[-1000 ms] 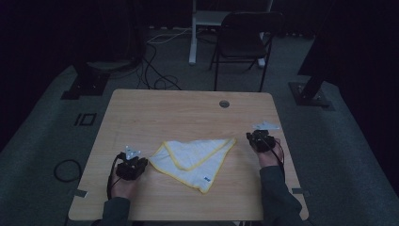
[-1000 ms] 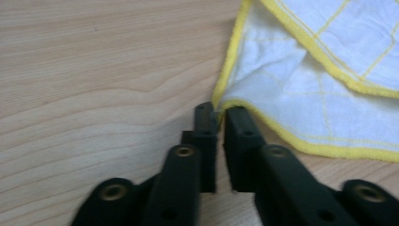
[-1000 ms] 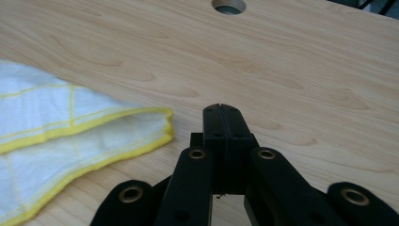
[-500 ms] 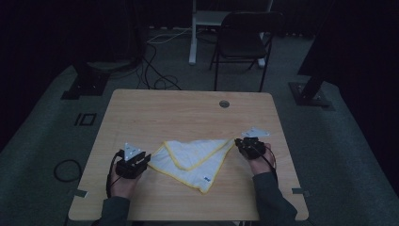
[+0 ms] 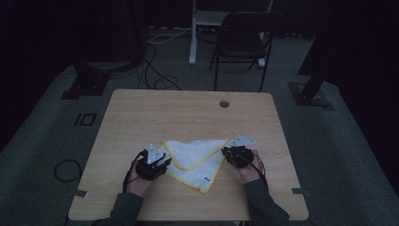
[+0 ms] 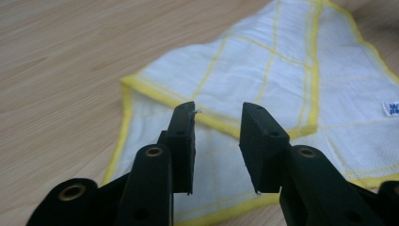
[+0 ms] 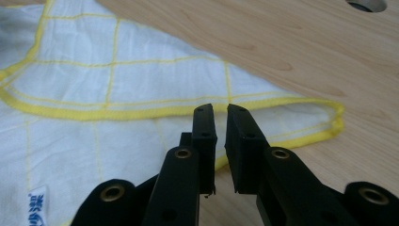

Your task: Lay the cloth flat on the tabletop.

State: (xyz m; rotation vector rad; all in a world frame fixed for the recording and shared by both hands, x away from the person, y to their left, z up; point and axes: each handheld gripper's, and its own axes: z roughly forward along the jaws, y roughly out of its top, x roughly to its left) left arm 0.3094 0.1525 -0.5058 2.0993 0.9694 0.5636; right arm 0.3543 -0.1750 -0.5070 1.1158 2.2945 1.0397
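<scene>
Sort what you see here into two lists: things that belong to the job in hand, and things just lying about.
In the job:
cloth, folded, white with yellow edging
left hand-held gripper, open at the cloth's left edge
right hand-held gripper, jaws slightly apart at its right corner
table

Lying about:
chair
floor cables
stand bases

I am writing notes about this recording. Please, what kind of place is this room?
Probably a studio or lab set up for recording, not a home: a bare wooden table stands alone on grey carpet, dark curtains surround it, and cables and stand bases lie near a folding chair.
</scene>
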